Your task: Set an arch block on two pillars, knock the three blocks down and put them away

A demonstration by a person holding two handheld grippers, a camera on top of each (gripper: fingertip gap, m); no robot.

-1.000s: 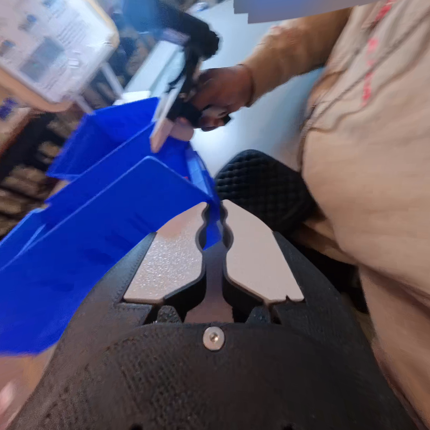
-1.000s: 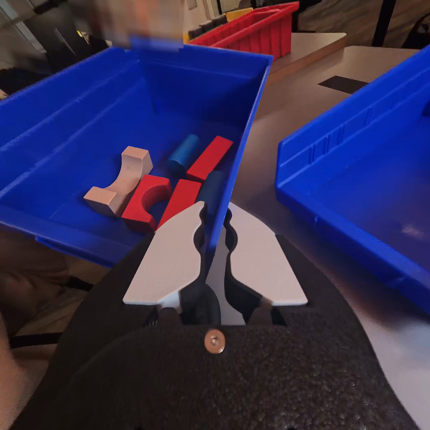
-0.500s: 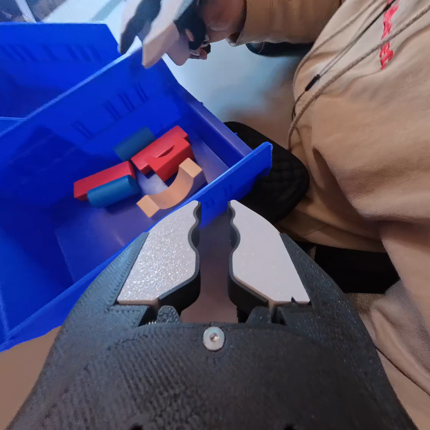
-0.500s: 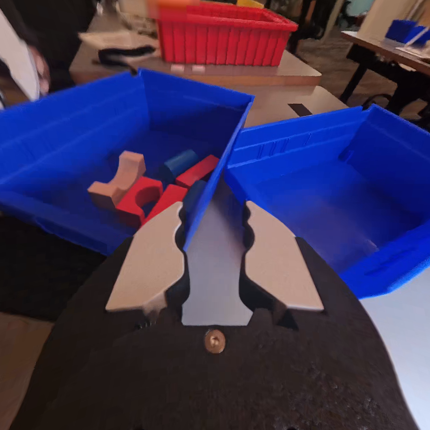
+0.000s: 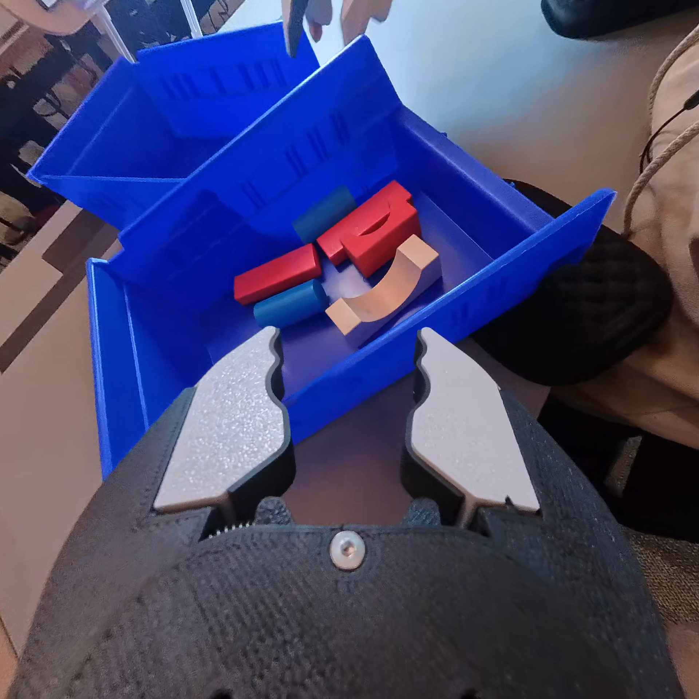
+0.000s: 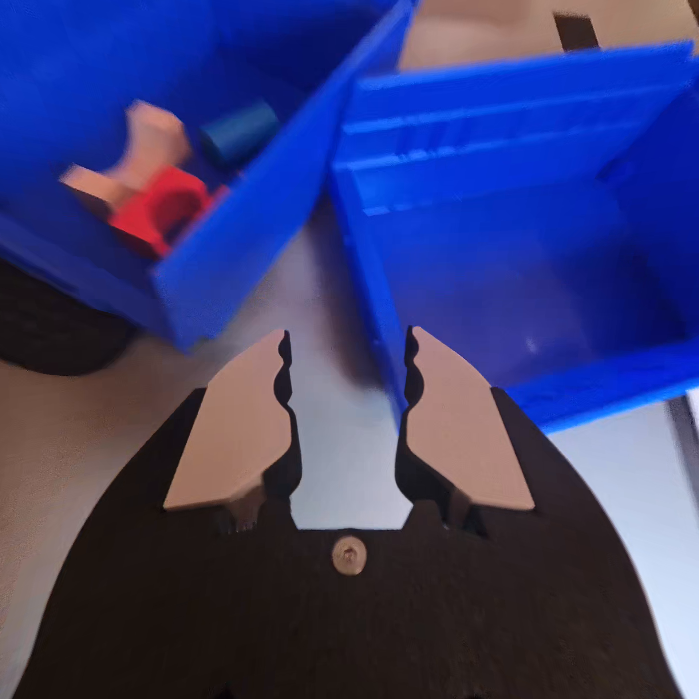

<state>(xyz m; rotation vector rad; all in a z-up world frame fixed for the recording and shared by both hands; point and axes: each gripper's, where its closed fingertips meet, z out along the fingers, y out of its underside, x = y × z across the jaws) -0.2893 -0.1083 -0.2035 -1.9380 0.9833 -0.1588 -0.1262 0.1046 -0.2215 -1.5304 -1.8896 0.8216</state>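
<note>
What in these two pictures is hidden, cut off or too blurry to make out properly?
- Right wrist view: motion blur smears the natural wooden arch block and red arch block; the blue plastic bin's wall hides the blocks behind it.
- Left wrist view: the right gripper is cut off by the top edge.
- Left wrist view: the second blue bin is partly hidden by the nearer bin's wall, so its floor is not fully seen.

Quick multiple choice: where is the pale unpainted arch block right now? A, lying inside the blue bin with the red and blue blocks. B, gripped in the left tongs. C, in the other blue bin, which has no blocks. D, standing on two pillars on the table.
A: the pale arch block lies on the floor of the blue bin beside the red arch block, and both tongs are open, holding nothing.
</note>
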